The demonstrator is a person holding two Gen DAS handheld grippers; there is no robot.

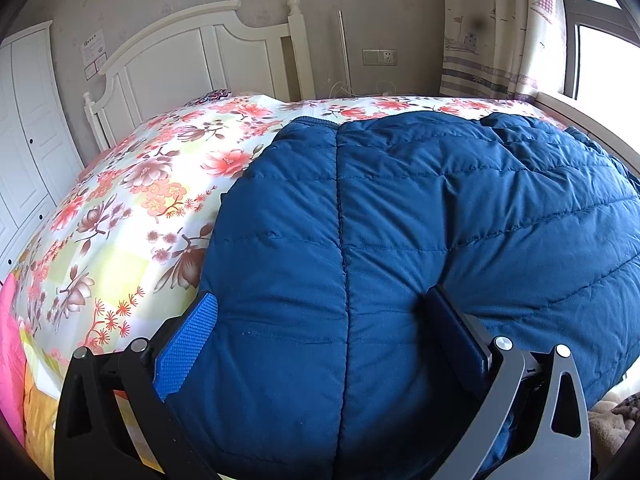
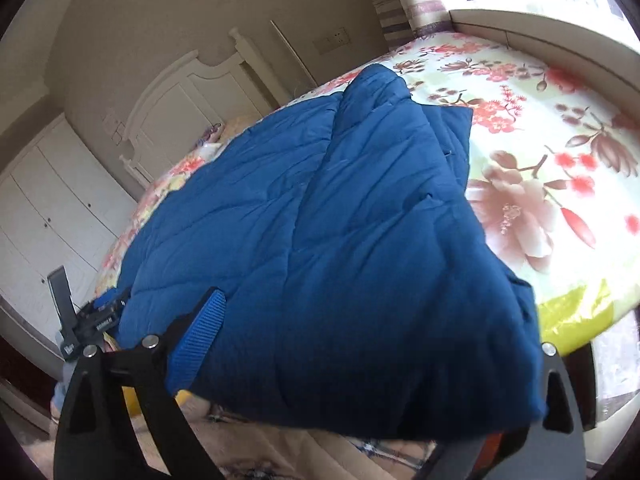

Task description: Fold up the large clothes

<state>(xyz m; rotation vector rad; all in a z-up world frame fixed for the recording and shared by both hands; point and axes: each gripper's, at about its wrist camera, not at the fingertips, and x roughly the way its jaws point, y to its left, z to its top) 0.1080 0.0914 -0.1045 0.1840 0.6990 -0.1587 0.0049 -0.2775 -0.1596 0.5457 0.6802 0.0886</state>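
A large blue quilted jacket [image 1: 420, 208] lies on a bed with a floral sheet [image 1: 132, 208]. In the left wrist view my left gripper [image 1: 324, 320] stands wide open around the jacket's near edge, the padded cloth bulging between its fingers [image 1: 188, 340]. In the right wrist view the jacket [image 2: 320, 240] fills the middle, partly folded, its near corner hanging over the bed edge. My right gripper [image 2: 372, 364] is also wide open around that near edge; its right finger is hidden under the cloth. The left gripper's body [image 2: 92, 320] shows at the jacket's far left edge.
A white headboard [image 1: 192, 52] and white wardrobe doors [image 1: 28, 128] stand behind the bed. A curtain [image 1: 500, 28] and window sill [image 2: 540, 36] run along the right side. Pink and yellow cloth [image 1: 12, 360] lies at the left. A patterned rug [image 2: 320, 460] covers the floor below.
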